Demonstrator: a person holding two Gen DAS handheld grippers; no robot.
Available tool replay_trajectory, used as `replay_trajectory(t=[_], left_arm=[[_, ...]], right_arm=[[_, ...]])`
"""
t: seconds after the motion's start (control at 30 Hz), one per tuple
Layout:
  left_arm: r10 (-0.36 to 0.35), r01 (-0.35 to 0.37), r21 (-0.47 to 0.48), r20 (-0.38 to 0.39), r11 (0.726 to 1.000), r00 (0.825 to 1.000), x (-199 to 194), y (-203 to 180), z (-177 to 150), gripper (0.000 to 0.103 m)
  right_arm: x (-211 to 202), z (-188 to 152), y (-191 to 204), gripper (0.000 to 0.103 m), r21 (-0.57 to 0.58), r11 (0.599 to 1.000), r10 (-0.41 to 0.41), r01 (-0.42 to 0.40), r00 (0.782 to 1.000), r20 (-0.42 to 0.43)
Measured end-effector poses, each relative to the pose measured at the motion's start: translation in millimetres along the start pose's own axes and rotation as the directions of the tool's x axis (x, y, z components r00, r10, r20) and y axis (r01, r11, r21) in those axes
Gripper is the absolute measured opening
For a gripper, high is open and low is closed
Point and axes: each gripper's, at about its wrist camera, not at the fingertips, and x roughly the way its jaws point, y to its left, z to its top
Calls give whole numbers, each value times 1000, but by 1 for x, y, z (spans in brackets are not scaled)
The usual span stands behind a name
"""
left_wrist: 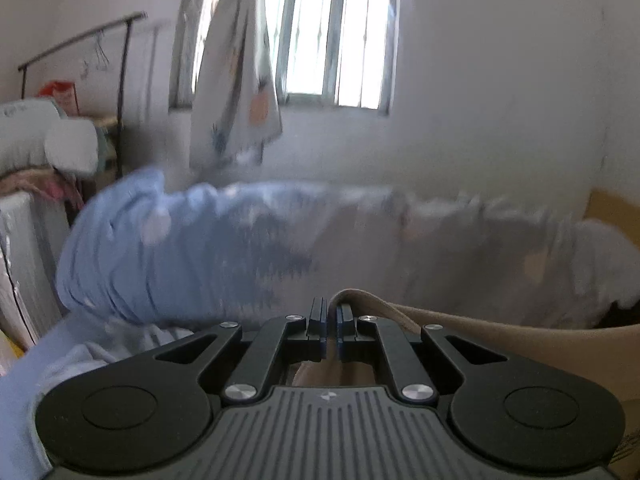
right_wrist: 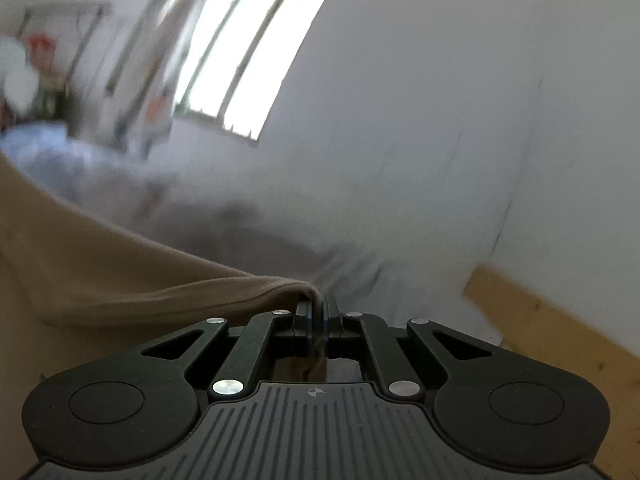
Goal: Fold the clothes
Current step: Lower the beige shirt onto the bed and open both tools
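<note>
A tan garment [left_wrist: 500, 332] is held up in the air between both grippers. My left gripper [left_wrist: 332, 312] is shut on its edge, and the cloth runs off to the right and down. My right gripper [right_wrist: 319, 308] is shut on another edge of the same tan garment [right_wrist: 100, 272], which stretches away to the left. Both views are motion-blurred. The lower part of the garment is hidden below the grippers.
A bed with a crumpled light blue quilt [left_wrist: 160, 248] and pale bedding [left_wrist: 460, 240] lies ahead. A window [left_wrist: 320, 32] with a hanging cloth [left_wrist: 236, 80] is behind it. A clothes rack [left_wrist: 80, 40] and stacked bedding [left_wrist: 48, 140] stand at the left. A wooden bed frame [right_wrist: 560, 332] is at the right.
</note>
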Motion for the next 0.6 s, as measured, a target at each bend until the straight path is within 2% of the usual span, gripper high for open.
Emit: replay_trajectory(t=[0.1, 0.23, 0.37, 0.5, 0.6], left_arm=[[41, -39, 21, -65, 999, 997, 38, -9, -29, 8], [61, -58, 26, -134, 998, 989, 92, -13, -67, 8], [82, -68, 78, -189, 995, 979, 139, -18, -103, 8], [90, -67, 111, -224, 992, 970, 185, -15, -140, 8], [103, -73, 127, -252, 989, 962, 213, -13, -167, 9]], right_arm=[[58, -10, 15, 6, -9, 1000, 13, -14, 994, -111], [121, -59, 51, 6, -51, 998, 25, -37, 975, -220], [175, -95, 82, 6, -65, 996, 37, -60, 951, -308], [197, -140, 95, 6, -40, 996, 56, -76, 927, -370], [197, -172, 98, 6, -20, 996, 71, -86, 910, -410]])
